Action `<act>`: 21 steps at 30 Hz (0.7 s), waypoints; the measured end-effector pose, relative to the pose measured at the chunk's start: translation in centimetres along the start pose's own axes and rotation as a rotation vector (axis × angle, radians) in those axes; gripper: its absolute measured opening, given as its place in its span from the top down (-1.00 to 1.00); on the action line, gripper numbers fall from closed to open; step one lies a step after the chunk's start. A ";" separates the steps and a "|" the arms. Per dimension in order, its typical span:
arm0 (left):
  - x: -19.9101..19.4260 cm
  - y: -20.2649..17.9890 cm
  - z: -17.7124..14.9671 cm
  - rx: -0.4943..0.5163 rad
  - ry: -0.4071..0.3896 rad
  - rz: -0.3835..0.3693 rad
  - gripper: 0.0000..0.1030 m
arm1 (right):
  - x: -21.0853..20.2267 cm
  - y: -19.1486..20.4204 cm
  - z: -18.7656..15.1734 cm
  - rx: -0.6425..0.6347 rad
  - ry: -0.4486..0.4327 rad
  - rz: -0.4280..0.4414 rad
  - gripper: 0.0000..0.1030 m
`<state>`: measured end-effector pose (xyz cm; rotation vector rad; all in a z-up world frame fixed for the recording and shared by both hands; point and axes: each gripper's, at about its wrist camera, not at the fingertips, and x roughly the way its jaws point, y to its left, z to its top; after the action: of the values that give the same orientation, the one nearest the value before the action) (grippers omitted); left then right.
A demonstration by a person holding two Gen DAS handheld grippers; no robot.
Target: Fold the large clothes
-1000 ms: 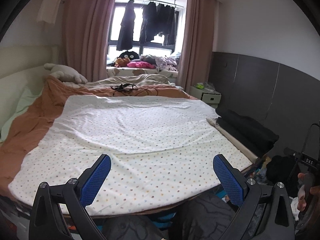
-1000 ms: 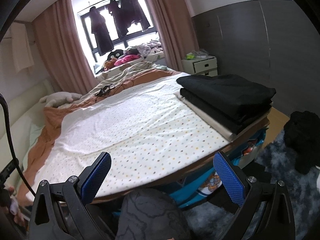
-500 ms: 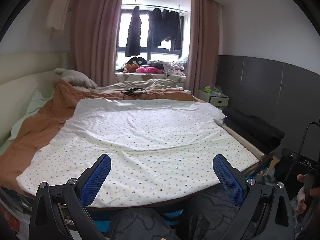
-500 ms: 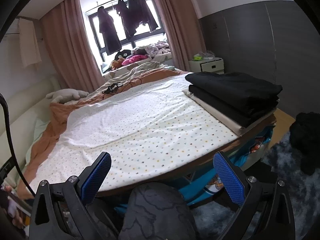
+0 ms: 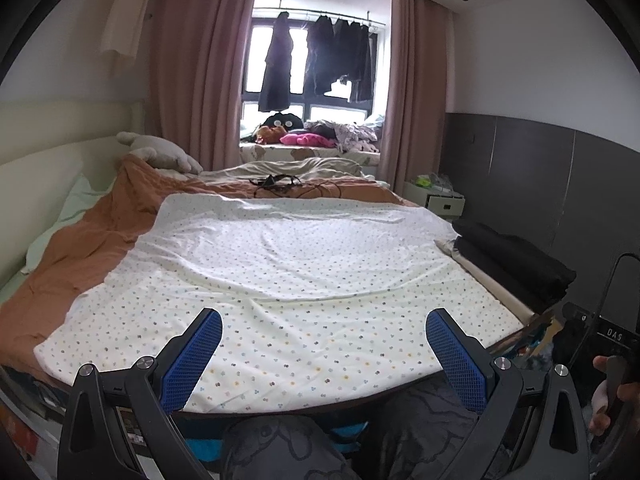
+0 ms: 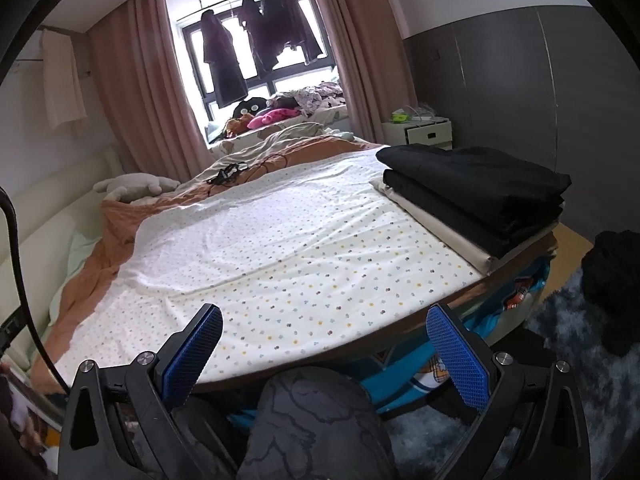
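Observation:
A large white sheet with small coloured dots (image 5: 288, 272) lies spread flat over the bed, also visible in the right wrist view (image 6: 280, 248). My left gripper (image 5: 324, 354) hangs open in front of the sheet's near edge, nothing between its blue pads. My right gripper (image 6: 324, 354) is likewise open, above the near edge and the person's patterned knee (image 6: 316, 420). A stack of folded black and beige clothes (image 6: 472, 196) rests on the bed's right side, also seen in the left wrist view (image 5: 516, 260).
An orange-brown blanket (image 5: 80, 248) covers the bed's left and far side, with a plush toy (image 5: 160, 152) and a black cable (image 5: 280, 182) on it. A white nightstand (image 6: 420, 132) stands by the grey wall. Dark clothes (image 6: 612, 280) lie on the floor rug at right.
Both grippers have tilted and drawn back slightly, so the bed sits lower and more level in view. Both stay open and the sheet has not moved.

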<state>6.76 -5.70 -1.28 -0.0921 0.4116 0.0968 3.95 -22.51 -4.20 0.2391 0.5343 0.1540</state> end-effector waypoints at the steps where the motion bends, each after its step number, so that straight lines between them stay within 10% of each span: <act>1: 0.0 0.0 0.0 -0.001 0.001 0.000 -0.99 | 0.0 0.1 0.0 0.000 -0.001 -0.001 -0.99; 21: 0.3 0.6 -0.3 -0.027 0.012 -0.001 -0.99 | 0.3 0.1 -0.3 -0.004 0.000 -0.017 -0.99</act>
<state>6.83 -5.13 -1.75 -0.1192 0.4219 0.1009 4.00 -22.31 -4.58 0.2305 0.5362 0.1390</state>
